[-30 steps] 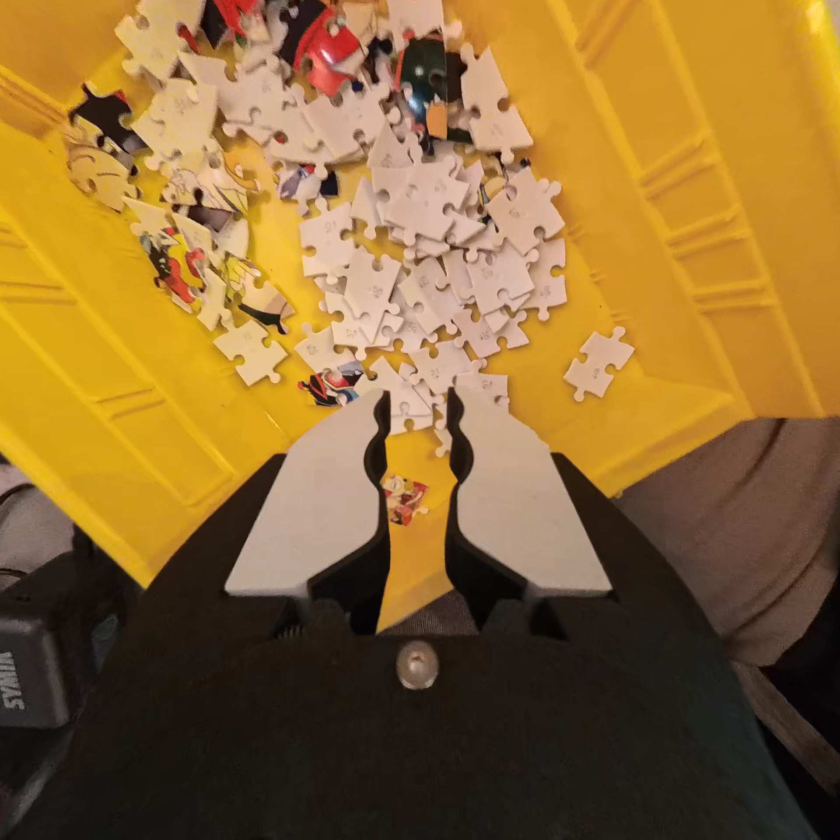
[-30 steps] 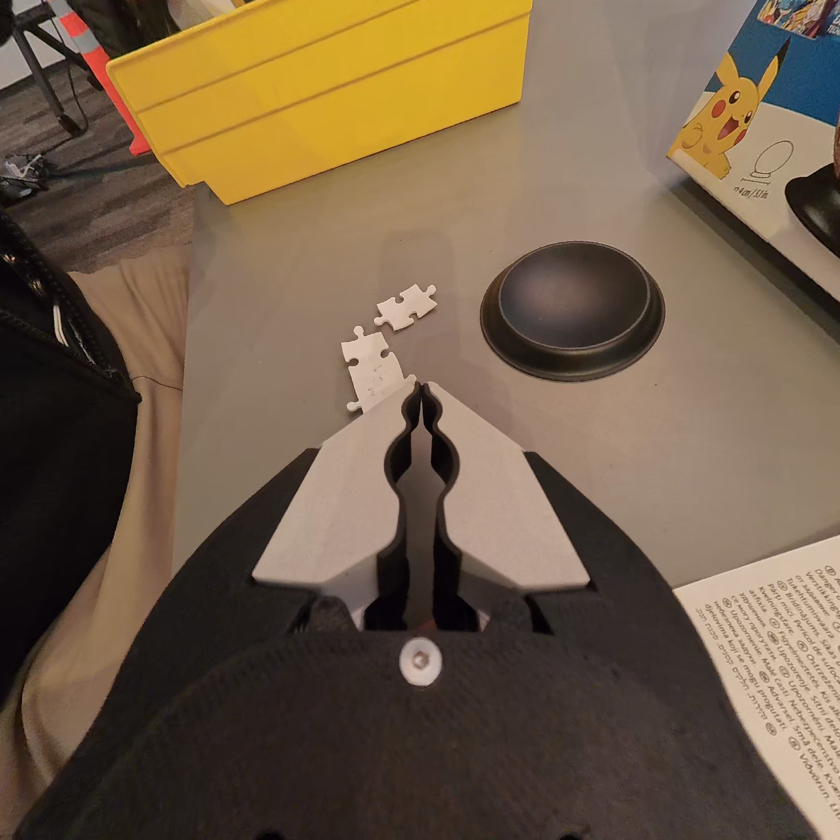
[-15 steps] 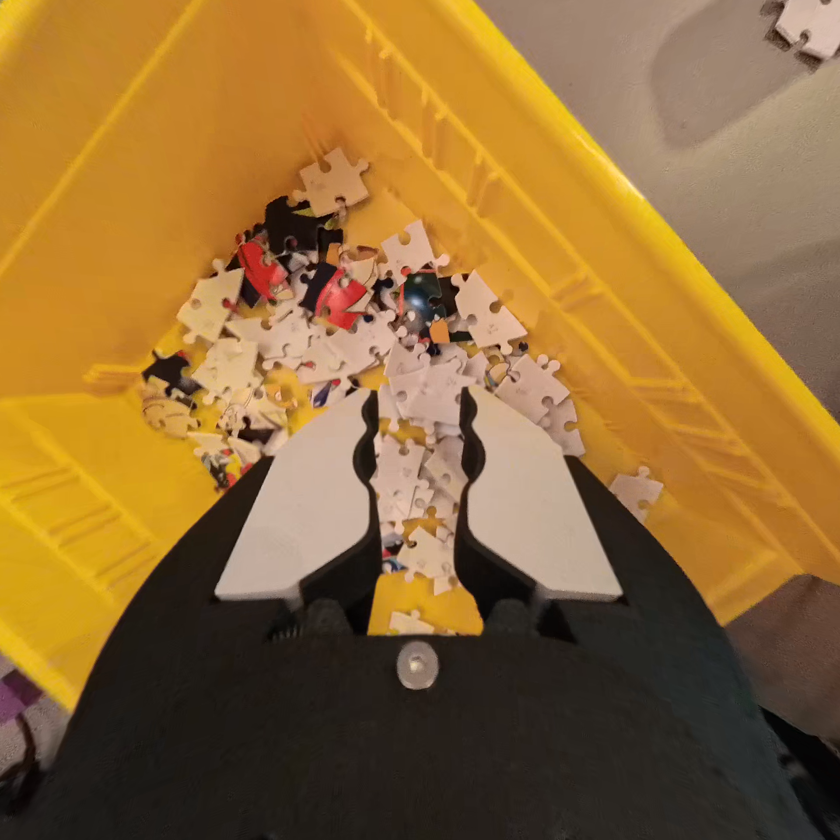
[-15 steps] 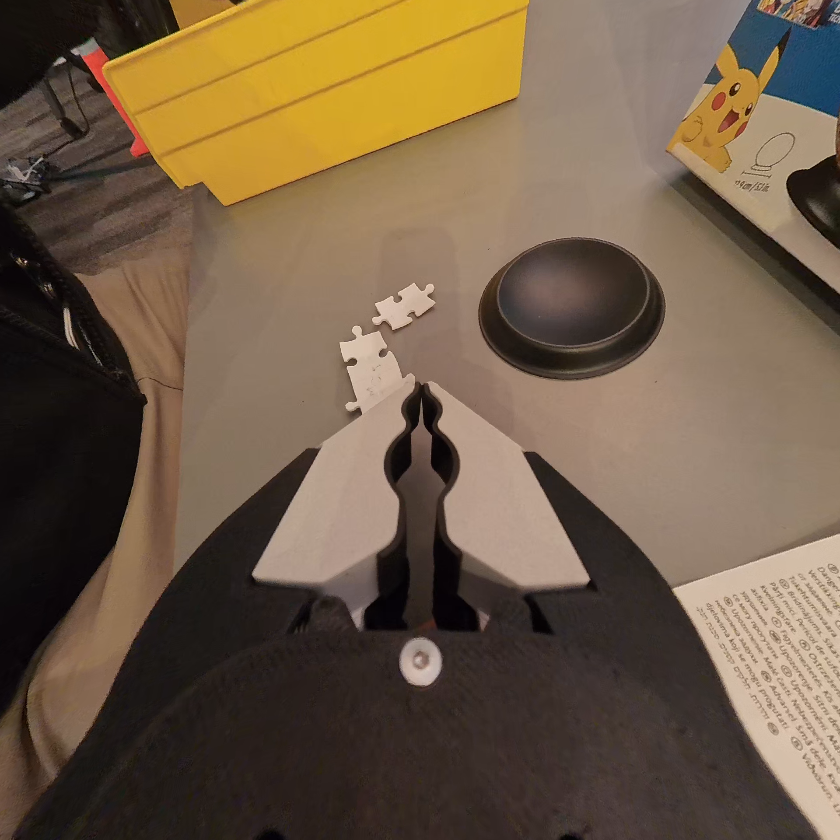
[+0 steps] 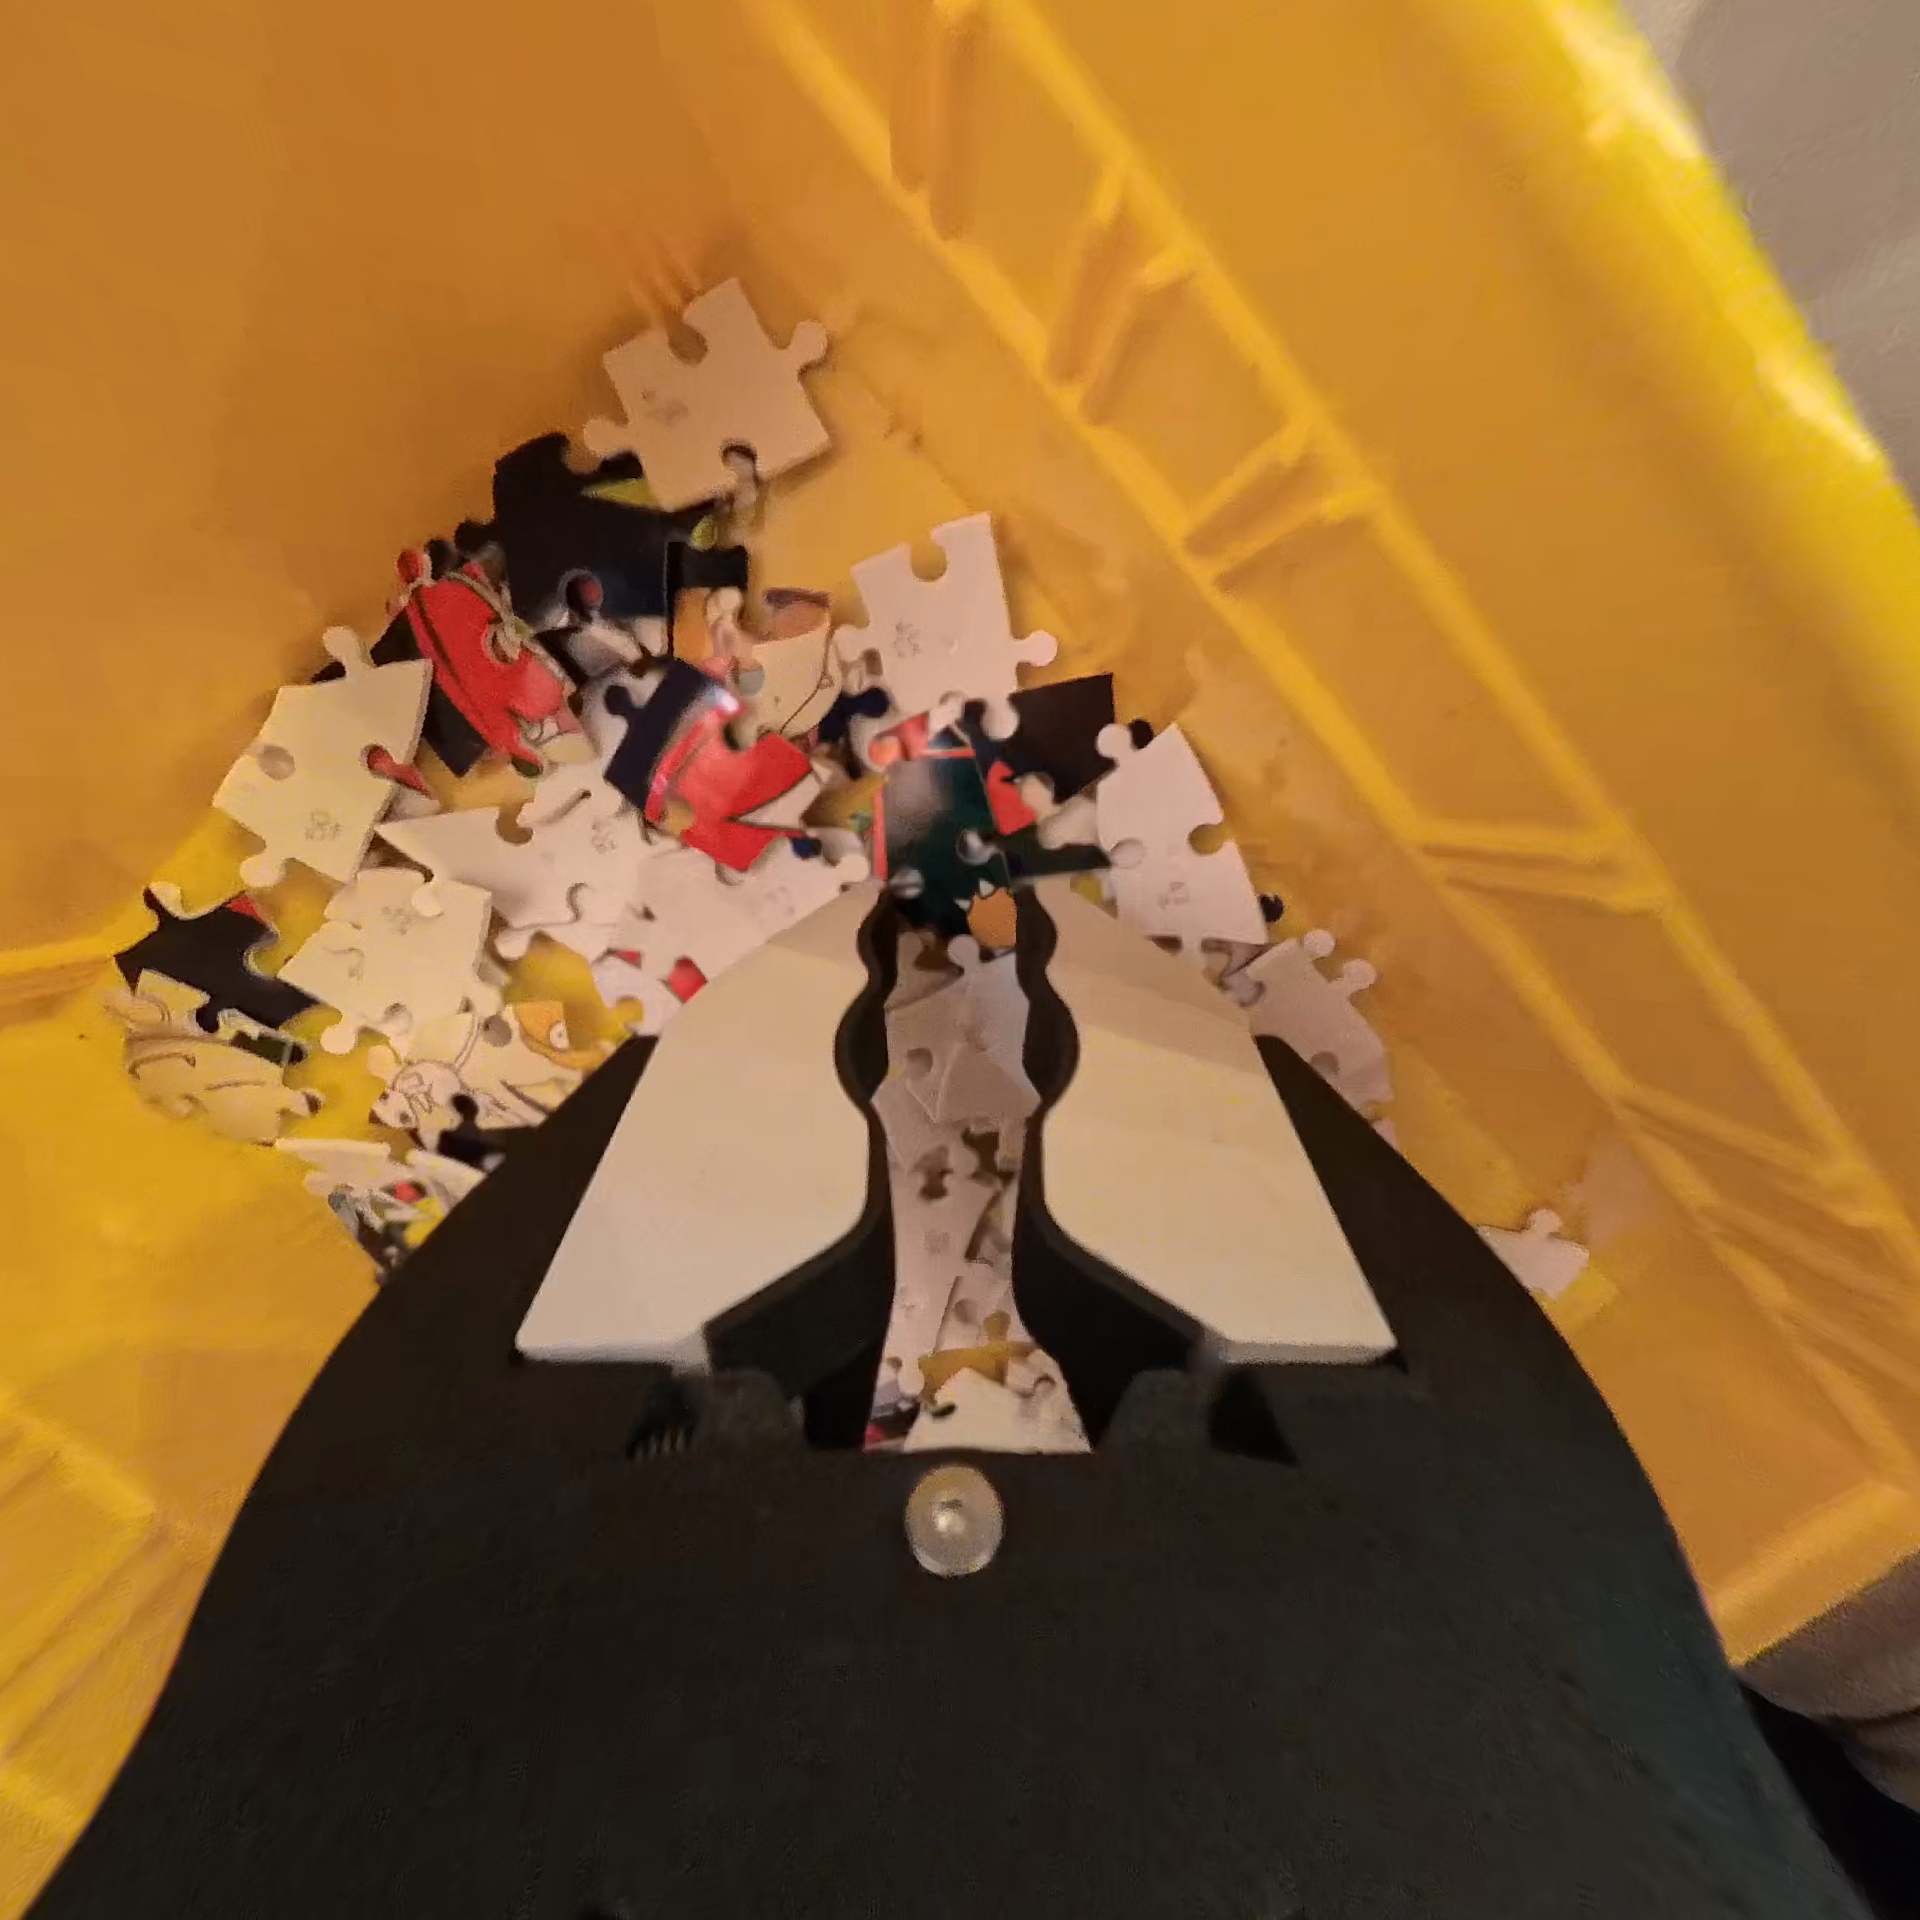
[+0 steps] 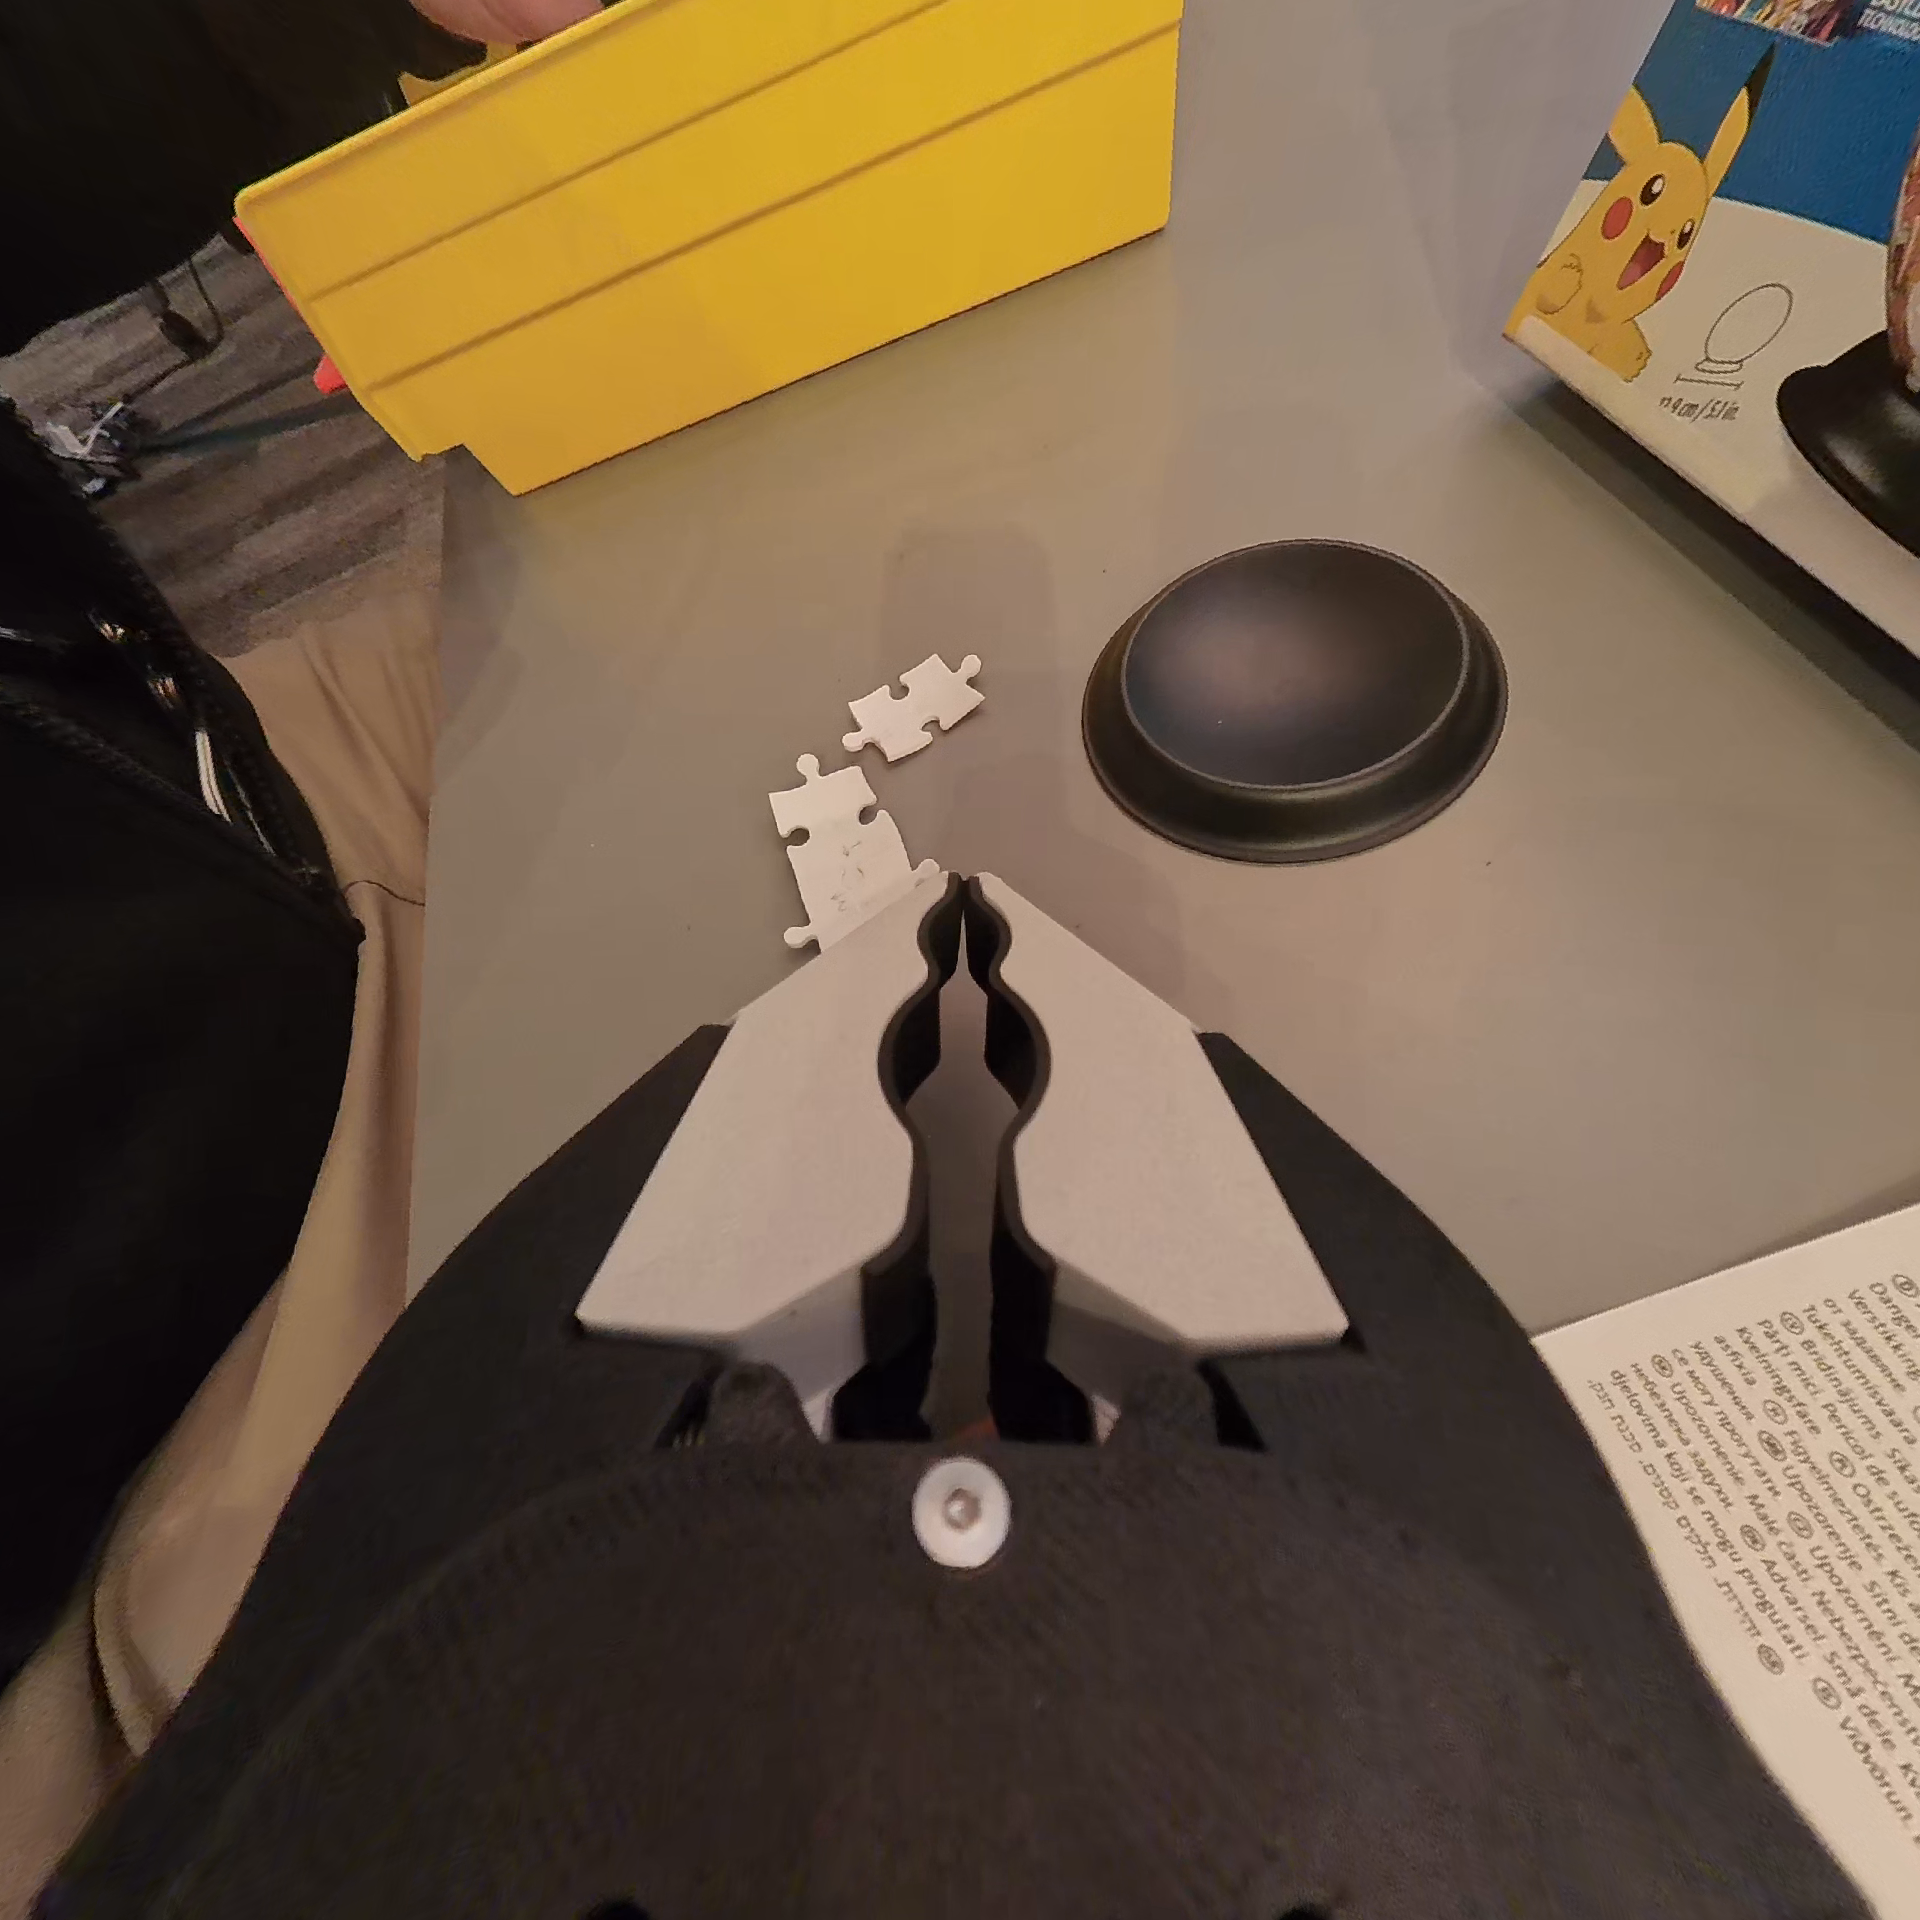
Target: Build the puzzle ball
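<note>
In the left wrist view my left gripper point(image 5: 951, 909) is open and reaches deep into the yellow bin point(image 5: 1455, 520), its tips over a dark green puzzle piece point(image 5: 935, 831) in a heap of several loose puzzle pieces point(image 5: 561, 862). In the right wrist view my right gripper point(image 6: 961, 883) is shut and empty, low over the grey table point(image 6: 1351, 1039). Two joined white pieces point(image 6: 842, 847) lie just left of its tips, another joined pair point(image 6: 914, 707) a little farther off. The black round stand point(image 6: 1294, 696) sits to the right.
The yellow bin point(image 6: 727, 229) stands at the table's far left edge. The puzzle box point(image 6: 1714, 208) lies at the far right, an instruction sheet point(image 6: 1766, 1507) at the near right. A person's dark sleeve and beige trousers point(image 6: 312, 935) are left of the table. Tip to tip, the grippers are about 30 cm apart.
My left gripper has pushed deeper into the bin, over the far heap of pieces, and stayed open. My right gripper has stayed still and shut.
</note>
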